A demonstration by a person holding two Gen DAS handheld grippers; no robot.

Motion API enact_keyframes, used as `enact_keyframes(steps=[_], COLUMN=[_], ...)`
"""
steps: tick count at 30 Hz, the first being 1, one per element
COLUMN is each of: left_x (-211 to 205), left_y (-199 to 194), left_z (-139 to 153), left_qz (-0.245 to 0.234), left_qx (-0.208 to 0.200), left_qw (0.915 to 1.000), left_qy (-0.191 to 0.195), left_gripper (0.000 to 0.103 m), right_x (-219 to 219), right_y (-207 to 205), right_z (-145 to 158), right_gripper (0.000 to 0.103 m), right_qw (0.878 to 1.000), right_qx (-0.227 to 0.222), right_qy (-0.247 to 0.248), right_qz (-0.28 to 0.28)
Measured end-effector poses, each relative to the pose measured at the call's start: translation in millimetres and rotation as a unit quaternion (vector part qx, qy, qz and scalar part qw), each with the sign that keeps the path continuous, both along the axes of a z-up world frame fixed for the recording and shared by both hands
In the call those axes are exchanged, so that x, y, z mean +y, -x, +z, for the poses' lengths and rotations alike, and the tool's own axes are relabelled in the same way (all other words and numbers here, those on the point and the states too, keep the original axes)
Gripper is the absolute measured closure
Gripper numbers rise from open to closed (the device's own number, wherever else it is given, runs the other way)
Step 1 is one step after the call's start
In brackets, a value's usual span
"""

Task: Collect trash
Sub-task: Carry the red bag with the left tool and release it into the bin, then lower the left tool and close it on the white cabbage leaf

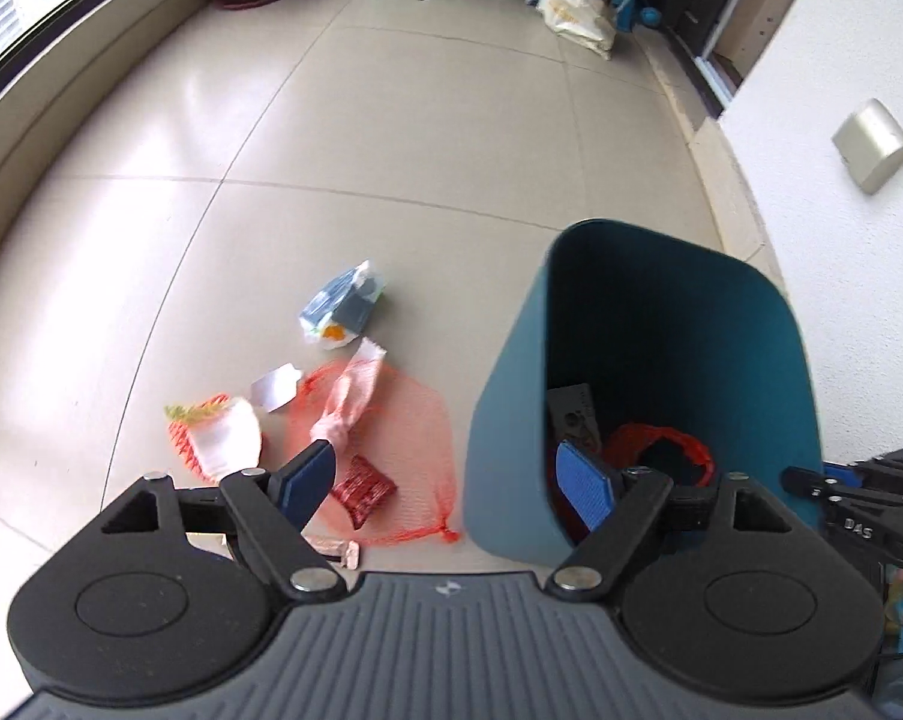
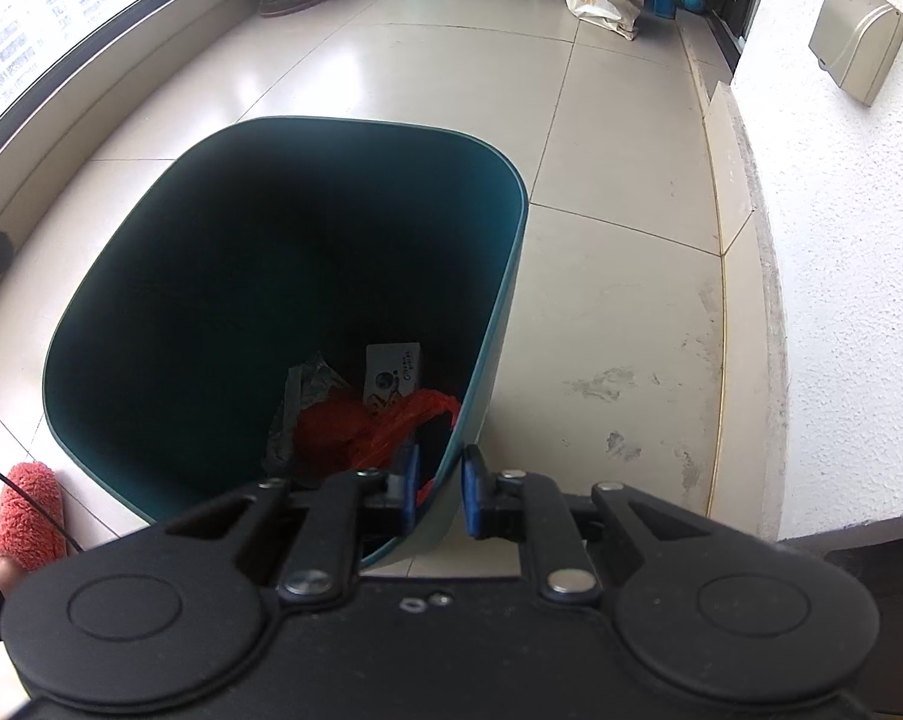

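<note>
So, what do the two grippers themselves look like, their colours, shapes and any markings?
Both are alike. The left gripper has black linkage arms with silver pivot screws, two round black discs, flat blue finger pads with a fine dotted texture, and a grey ribbed body bearing a small pale logo. The right gripper has the same black arms, discs and blue pads; its body looks black, with two small metal fittings in the middle.

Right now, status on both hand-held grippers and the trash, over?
Left hand-held gripper open, empty, above floor litter. Right hand-held gripper shut on teal bin wall. Red mesh net, wrappers on floor; some trash already binned. Nothing blocking.
</note>
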State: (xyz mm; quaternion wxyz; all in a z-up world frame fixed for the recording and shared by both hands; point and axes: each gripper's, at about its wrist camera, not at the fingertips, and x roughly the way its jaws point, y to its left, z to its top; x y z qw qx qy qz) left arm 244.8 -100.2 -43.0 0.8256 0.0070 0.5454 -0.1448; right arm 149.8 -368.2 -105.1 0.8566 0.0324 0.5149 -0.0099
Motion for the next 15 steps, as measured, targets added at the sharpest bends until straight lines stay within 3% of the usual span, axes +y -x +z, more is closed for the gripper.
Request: enact_keyframes(steps=[7, 13, 15], left_x=[65, 87, 96], left_y=[-33, -58, -73], left_z=[-83, -138, -155], left_qz=[0.111, 0.123, 0.138], left_qx=[0.066, 0.081, 0.1], left_qw=[0.9901, 0.9858, 0.9827], left_qy=[-0.055, -0.081, -0.071], left_gripper=[0.022, 0.022, 0.022], right_x=[4, 8, 9], right_y=[-4, -5, -7], right_z=[0, -2, -4], right_gripper=[0.091, 0.091, 0.09], right_qw=[1.0, 1.0, 0.999], right_qx=[0.007, 0.008, 0.011], right_qy=[0.011, 0.025, 0.03], right_qz=[-0.006, 0.001, 0.005])
